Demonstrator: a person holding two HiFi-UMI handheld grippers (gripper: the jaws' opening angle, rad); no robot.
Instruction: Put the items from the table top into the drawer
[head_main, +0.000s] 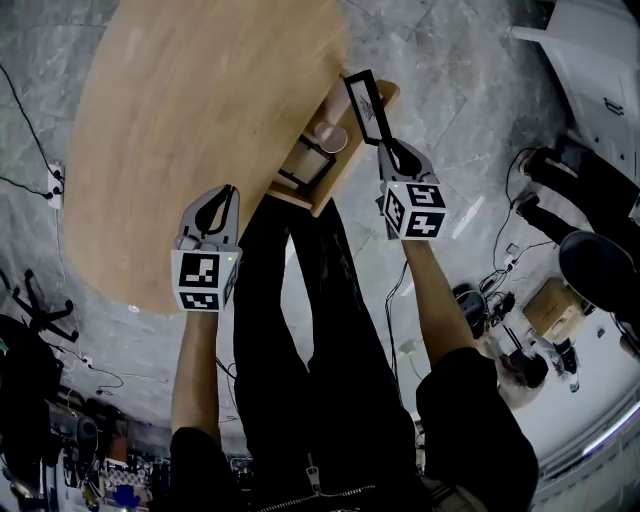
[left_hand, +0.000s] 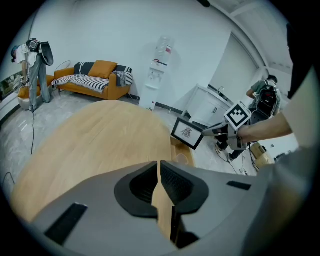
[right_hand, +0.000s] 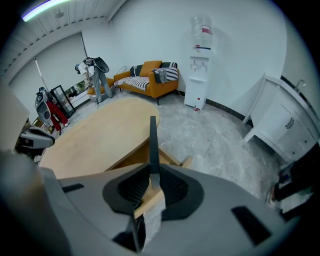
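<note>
- Grey plastic right gripper (head_main: 383, 148) pinches a thin black-framed picture with a white face (head_main: 365, 104). In the right gripper view its dark ribbed pads are pressed on the frame's lower edge, and the frame stands edge-on at 12 o'clock from the jaws (right_hand: 151, 145).
- In the head view the frame rises at 11 o'clock from that gripper. It is tilted and sits over the far end of the open light-wood drawer (head_main: 350, 160).
- The drawer juts from the edge of the oval light-wood table (head_main: 200, 100). A pale round item (head_main: 333, 137) lies inside it, with a dark item just beside it at 7 o'clock.
- Grey left gripper (head_main: 225, 196) hovers over the table's near edge, well apart from the drawer at its 2 o'clock. In its own view the jaws are pressed nearly together with nothing between them (left_hand: 159, 167).
- From the left gripper view, the frame (left_hand: 187, 133) and the right gripper (left_hand: 220, 131) sit at 1 o'clock, past the drawer (left_hand: 182, 152).
- An orange sofa with striped cushions (right_hand: 150, 80) and a white water dispenser (right_hand: 199, 65) stand against the far wall.
</note>
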